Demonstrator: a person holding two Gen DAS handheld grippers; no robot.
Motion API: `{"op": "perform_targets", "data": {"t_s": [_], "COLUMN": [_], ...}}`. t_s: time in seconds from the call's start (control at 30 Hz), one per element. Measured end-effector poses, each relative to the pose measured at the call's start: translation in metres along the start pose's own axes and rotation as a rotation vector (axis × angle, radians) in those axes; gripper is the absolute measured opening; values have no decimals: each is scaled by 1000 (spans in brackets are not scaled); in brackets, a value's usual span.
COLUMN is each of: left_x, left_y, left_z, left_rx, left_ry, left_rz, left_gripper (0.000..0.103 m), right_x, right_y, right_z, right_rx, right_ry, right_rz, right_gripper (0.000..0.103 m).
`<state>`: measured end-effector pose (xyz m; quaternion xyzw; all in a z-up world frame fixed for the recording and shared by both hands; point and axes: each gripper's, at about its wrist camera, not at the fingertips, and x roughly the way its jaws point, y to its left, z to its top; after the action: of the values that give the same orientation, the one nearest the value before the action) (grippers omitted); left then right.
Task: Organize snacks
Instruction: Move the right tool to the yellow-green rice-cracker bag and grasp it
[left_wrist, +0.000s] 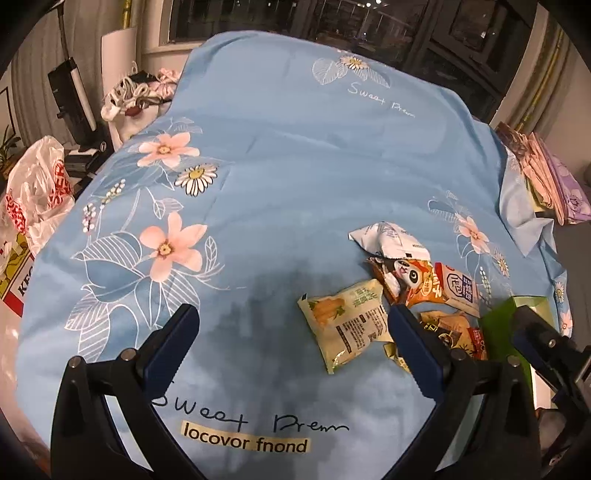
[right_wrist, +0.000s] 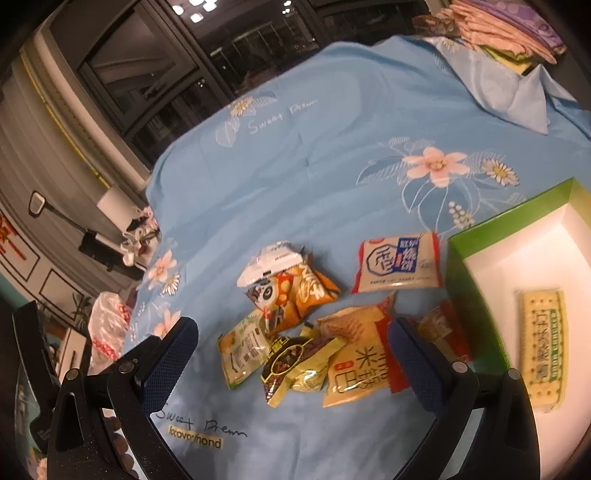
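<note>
Several snack packets lie in a loose pile (right_wrist: 306, 328) on a light blue flowered sheet (left_wrist: 295, 177). A green box (right_wrist: 476, 302) with a white inside stands at the right, and a pale cracker packet (right_wrist: 543, 347) lies in it. My right gripper (right_wrist: 291, 339) is open above the near side of the pile, with a gold packet (right_wrist: 295, 365) and a red-and-cream packet (right_wrist: 358, 365) showing between its fingers. My left gripper (left_wrist: 291, 325) is open over bare sheet, left of the pile, its right finger (left_wrist: 417, 343) beside a yellow-green packet (left_wrist: 347, 321). Nothing is held.
Folded pink and purple fabrics (right_wrist: 506, 26) and a folded blue cloth (right_wrist: 517, 96) lie at the sheet's far right corner. A white-and-red plastic bag (left_wrist: 37, 188) and a cluttered side stand (left_wrist: 136, 96) are off the left edge. Dark windows (left_wrist: 332, 22) lie beyond.
</note>
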<state>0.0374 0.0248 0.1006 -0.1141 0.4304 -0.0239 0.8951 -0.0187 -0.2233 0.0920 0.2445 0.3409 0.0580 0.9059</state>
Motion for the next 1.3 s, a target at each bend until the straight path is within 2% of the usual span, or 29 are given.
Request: {"op": "perform_targets", "data": {"t_s": [0.33,0.43,0.5,0.6,0.67,0.77,0.9,0.97,1.1,1.3], "left_x": [8,13,16,20,25,33,45,50,61,79], "left_y": [-2,-2,-1,-1,-2,0,3,4,1,-3], "left_z": [-2,-2,-1,0,1,2,2,1,-3,-10], "left_rx": [10,-2,-18,-45,-46,-64,-91,-102,-105,-114], "left_ry": [35,57,72,78,98,127,162,181,216,276], "left_rz": [-6,-18,-34,-55,-70,-78,-82,-102,-103,-128], "left_gripper": [102,101,101,100,96,92,89,83,80,73], "right_x": [2,5,11,23,31,50,82,93,114,126], "right_y": [11,16,22,36,45,58,68,69,60,47], "right_z": [-2,1,4,14,21,32,35,34,26,18], "right_rx": [-25,-37,-62,-104,-120,-132,-166,-168,-135,-113], "right_ry": [-1,13,34,88,124,179,271,305,403,448], "right_rz": [13,12,-1,-13,2,50,27,33,75,39], "right_gripper": [99,91,75,60,55,55,55,55,55,55]}}
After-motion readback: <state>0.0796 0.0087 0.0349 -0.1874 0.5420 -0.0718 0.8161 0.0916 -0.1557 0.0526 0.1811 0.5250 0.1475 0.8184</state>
